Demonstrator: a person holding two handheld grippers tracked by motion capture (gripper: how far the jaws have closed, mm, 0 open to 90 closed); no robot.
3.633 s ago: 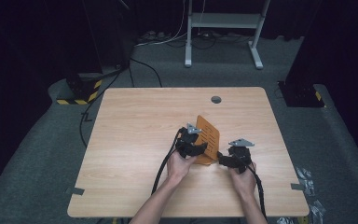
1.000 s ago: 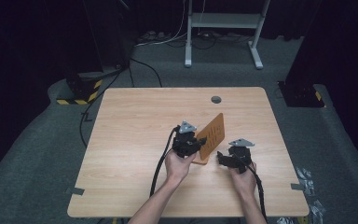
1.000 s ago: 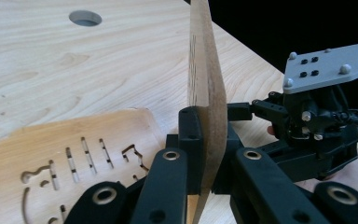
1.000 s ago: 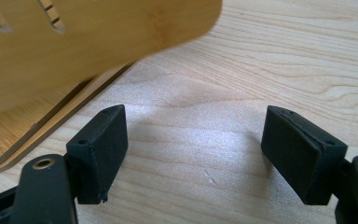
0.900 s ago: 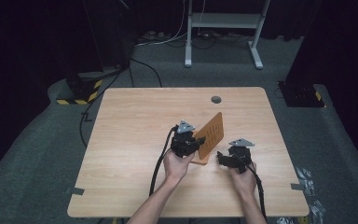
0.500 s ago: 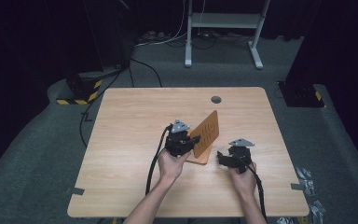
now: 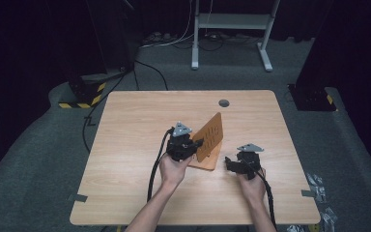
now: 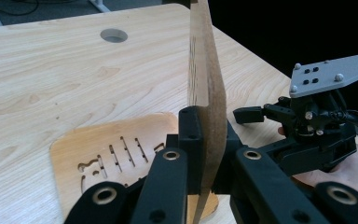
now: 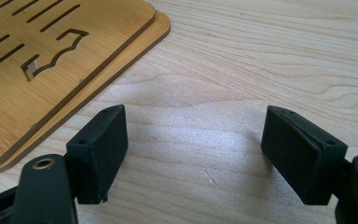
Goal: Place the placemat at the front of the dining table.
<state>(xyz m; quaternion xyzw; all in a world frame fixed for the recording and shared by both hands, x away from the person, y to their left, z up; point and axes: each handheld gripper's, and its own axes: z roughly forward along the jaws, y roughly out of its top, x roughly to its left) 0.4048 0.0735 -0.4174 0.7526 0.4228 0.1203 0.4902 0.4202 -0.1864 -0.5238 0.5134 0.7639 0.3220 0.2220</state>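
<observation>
**A lifted board held by one edge, with little margin for slip**

Starting at the left, our left gripper has its jaws clamped on the edge of a thin wooden board, which stands tilted up off the tabletop. In the left gripper view the board rises nearly on edge between the two black jaws, gripped low down, with most of its length unsupported above the grip. We judge that this is where things could go wrong: the panel is thin and smooth, and held so near one end it could pivot in the jaws or slide out and drop onto the piece below.

Under it lies a second board, flat on the tabletop, cut with the same slots and shaped opening. If the raised board swings, it could knock this flat one out of place.

Further right, our right gripper rests just beside the flat board with its jaws apart and nothing between them. The right gripper view shows the corner of what look like two stacked panels close to one jaw, so a careless move could nudge it.

We see no containers here: no box, tray or bin, and nothing holding anything else. Near the far edge the tabletop has a round hole.
</observation>
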